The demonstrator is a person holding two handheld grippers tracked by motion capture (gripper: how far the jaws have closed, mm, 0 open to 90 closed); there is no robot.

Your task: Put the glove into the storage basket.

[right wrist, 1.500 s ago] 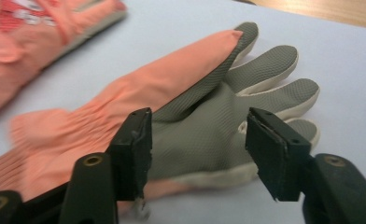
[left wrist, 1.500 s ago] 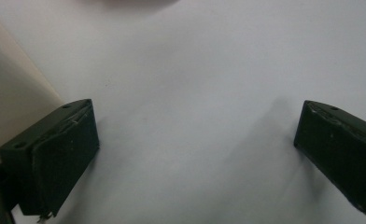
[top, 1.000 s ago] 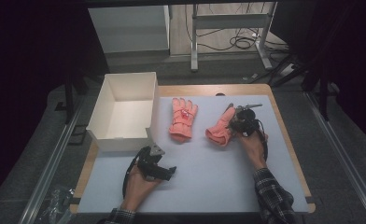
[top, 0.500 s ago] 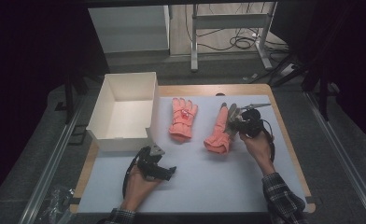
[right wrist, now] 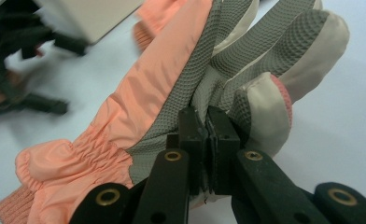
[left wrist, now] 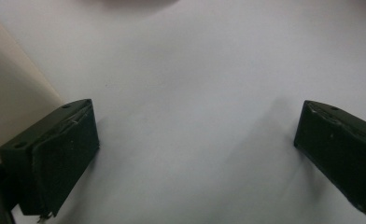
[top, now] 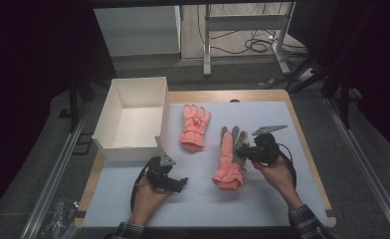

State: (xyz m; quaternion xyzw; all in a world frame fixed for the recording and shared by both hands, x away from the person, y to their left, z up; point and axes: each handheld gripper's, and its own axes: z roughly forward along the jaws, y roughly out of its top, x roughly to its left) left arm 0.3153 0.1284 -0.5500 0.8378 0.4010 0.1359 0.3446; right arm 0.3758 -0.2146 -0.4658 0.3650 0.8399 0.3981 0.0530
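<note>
Two salmon-pink gloves are on the pale table mat. One glove [top: 194, 125] lies flat, back up, near the box. The other glove [top: 228, 160] [right wrist: 172, 84] is lifted on its edge, its grey textured palm turned toward the right. My right gripper [top: 243, 153] [right wrist: 207, 126] is shut on that glove's palm fabric by the thumb. My left gripper [top: 182, 182] [left wrist: 195, 154] rests low on the mat at the front left, jaws wide apart with bare mat between them.
A white open box [top: 114, 117] stands at the table's left, next to the flat glove. The wooden table edge [top: 307, 149] frames the mat [top: 262, 199]. Metal rails run along both sides, and cables lie on the floor behind.
The right gripper has moved toward the front and up, pulling the held glove off the mat and tipping it onto its edge. The left gripper has stayed where it was.
</note>
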